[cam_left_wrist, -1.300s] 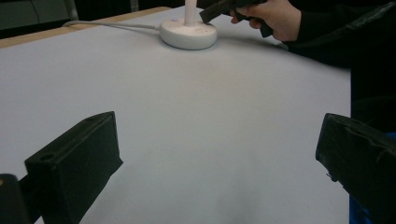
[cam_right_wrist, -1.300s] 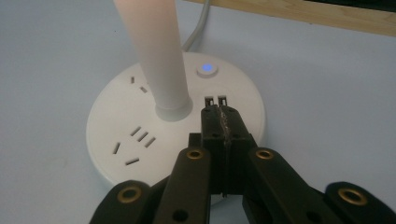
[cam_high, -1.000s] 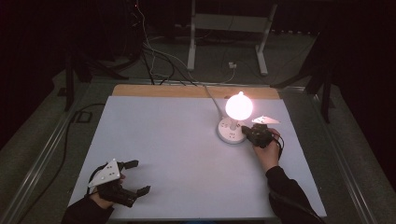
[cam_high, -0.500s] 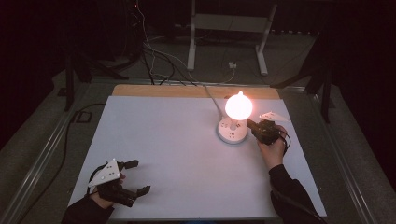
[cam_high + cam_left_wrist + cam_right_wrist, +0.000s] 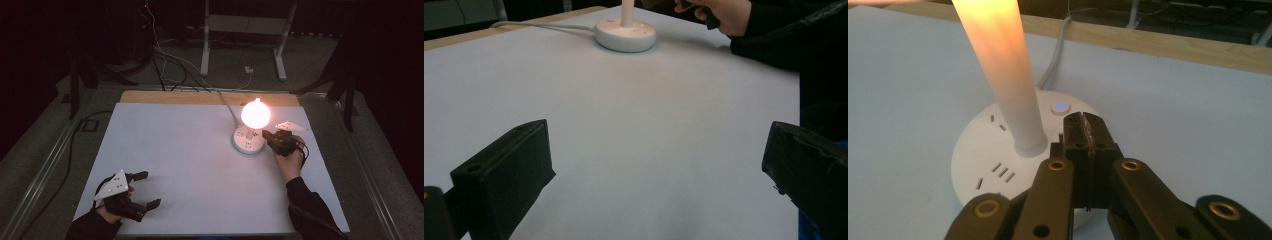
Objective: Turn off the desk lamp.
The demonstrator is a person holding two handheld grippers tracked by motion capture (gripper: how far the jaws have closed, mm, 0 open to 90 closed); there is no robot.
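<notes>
My right gripper (image 5: 1087, 145) was black, its linkage arms a dark bronze-brown with ringed rivets, and my left gripper (image 5: 142, 190) was black under a pale grey three-cornered plate (image 5: 112, 184). The lamp base (image 5: 998, 165) was white, marked with small grey slots, and its round button (image 5: 1060, 106) glowed blue. The stem (image 5: 1000, 65) shone warm orange-yellow, the bulb (image 5: 255, 113) pinkish-white. The table mat (image 5: 190, 165) looked pale lavender-white, edged by a tan wooden strip (image 5: 1168, 45). The lamp cord (image 5: 1054, 55) was light grey, my sleeve (image 5: 310, 210) black
</notes>
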